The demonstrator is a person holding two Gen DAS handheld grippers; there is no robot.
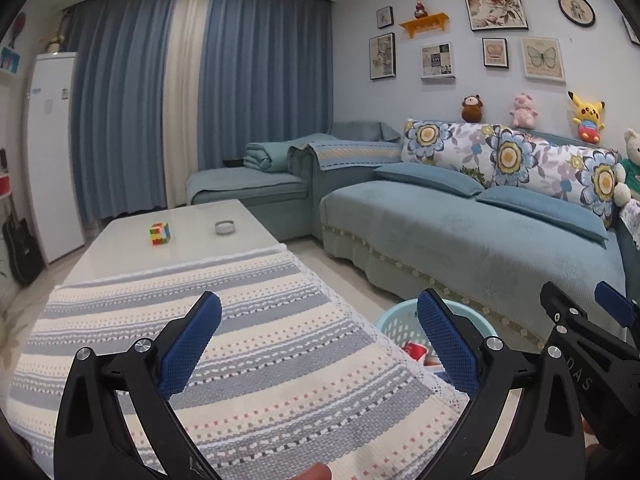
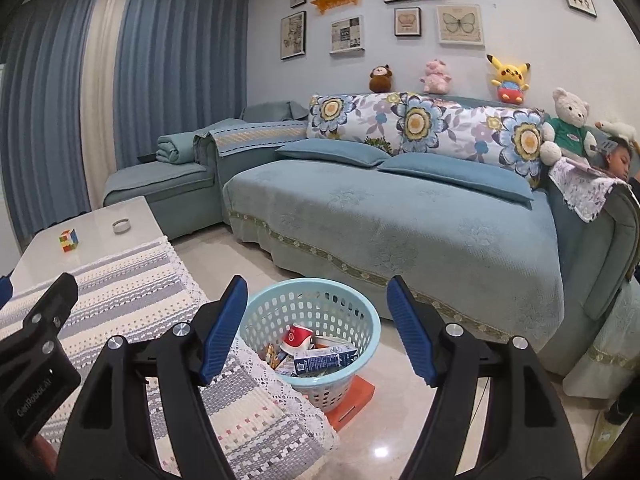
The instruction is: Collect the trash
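With both the left gripper (image 1: 320,344) and right gripper (image 2: 316,328) spread and empty, trash (image 2: 316,354) is seen in the basket (image 2: 256,300) beside the counter (image 2: 132,216), which could be tipped if knocked

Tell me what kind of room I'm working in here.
Most likely a home living room: a teal sofa with floral cushions, a low table under a striped cloth, and framed pictures on the wall.

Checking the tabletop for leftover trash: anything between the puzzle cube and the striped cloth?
No, bare white tabletop in both wrist views. The puzzle cube and a small round dish sit beyond the striped cloth.
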